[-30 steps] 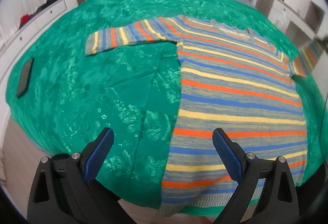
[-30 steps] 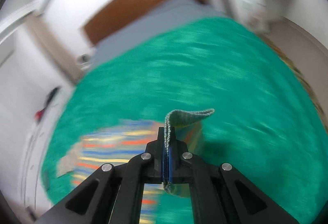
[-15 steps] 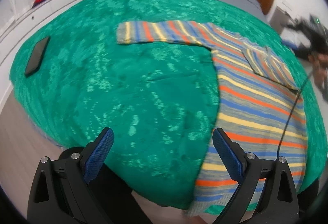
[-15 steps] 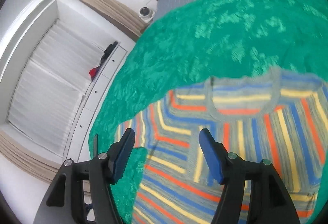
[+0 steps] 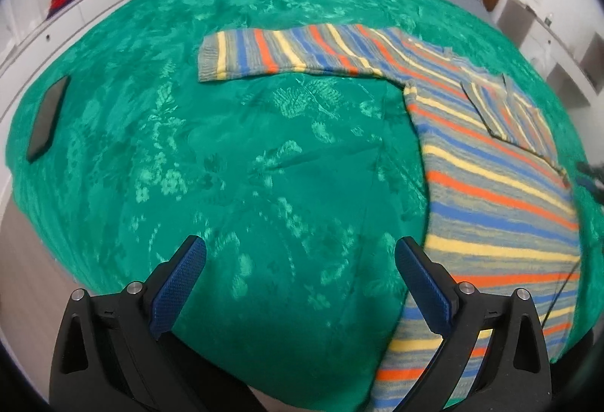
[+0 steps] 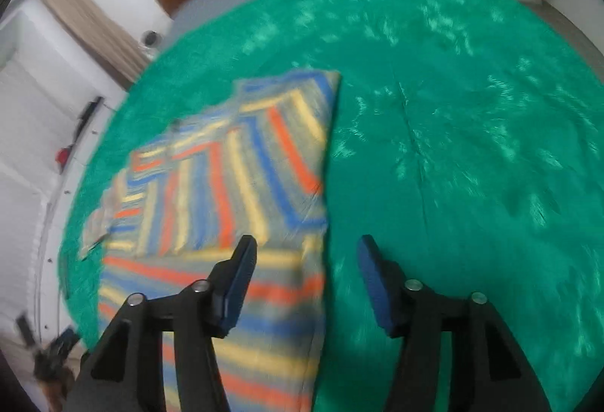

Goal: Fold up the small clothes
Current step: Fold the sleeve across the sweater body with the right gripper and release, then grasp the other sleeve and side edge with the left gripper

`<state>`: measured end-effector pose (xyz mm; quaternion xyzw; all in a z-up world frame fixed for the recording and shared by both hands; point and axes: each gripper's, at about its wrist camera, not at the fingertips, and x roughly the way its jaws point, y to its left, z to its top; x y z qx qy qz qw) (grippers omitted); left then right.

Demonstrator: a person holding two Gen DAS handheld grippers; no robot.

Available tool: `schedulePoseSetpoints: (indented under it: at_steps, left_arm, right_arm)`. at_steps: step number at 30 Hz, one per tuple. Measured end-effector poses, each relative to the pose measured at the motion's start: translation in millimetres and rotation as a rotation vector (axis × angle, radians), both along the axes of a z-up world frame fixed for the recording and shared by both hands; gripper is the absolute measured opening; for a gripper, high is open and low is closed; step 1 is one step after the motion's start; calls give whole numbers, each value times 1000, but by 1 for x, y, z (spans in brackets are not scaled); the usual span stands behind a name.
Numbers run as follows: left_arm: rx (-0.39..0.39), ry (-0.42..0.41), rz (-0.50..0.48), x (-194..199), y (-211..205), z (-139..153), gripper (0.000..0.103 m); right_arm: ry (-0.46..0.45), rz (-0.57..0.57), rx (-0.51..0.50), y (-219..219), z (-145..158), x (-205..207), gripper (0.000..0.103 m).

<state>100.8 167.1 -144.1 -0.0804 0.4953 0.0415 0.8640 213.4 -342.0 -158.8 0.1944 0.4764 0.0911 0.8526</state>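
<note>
The striped sweater (image 5: 490,185) lies flat on the green bedspread (image 5: 245,166), its hem at the near bed edge. One sleeve (image 6: 241,163) is already folded across the chest; the other sleeve (image 5: 287,53) is stretched out flat to the side. Both claws are wide and hold nothing: the left claw (image 5: 300,274) hovers over bare bedspread beside the sweater's body, and the right claw (image 6: 305,272) hangs over the sweater's folded edge.

The step in hand looks like folding in the stretched sleeve. To do it well, the left claw should go to the cuff, pinch only the knit and not the bedspread under it, lift just clear, and carry it across the body so the crease falls at the shoulder seam and matches the folded side. The right claw could pin the body so it does not slide.

The right view is blurred, so the folded sleeve's edges and the neckline are hard to read. The hem is partly hidden behind the left claw. A dark phone (image 5: 47,119) lies well apart.
</note>
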Motion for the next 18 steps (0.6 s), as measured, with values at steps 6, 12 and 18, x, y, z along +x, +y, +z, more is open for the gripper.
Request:
schedulePoseSetpoints:
  at_steps: [6, 12, 18]
  left_arm:
    - [-226, -71, 113, 78, 85, 22, 101]
    - [-282, 18, 250, 165, 145, -11, 99]
    - [-266, 62, 283, 184, 142, -35, 3]
  right_arm:
    - [-74, 76, 23, 26, 18, -75, 61]
    - [-73, 118, 49, 61, 9, -132, 61]
    - [-30, 136, 101, 81, 3, -158, 61]
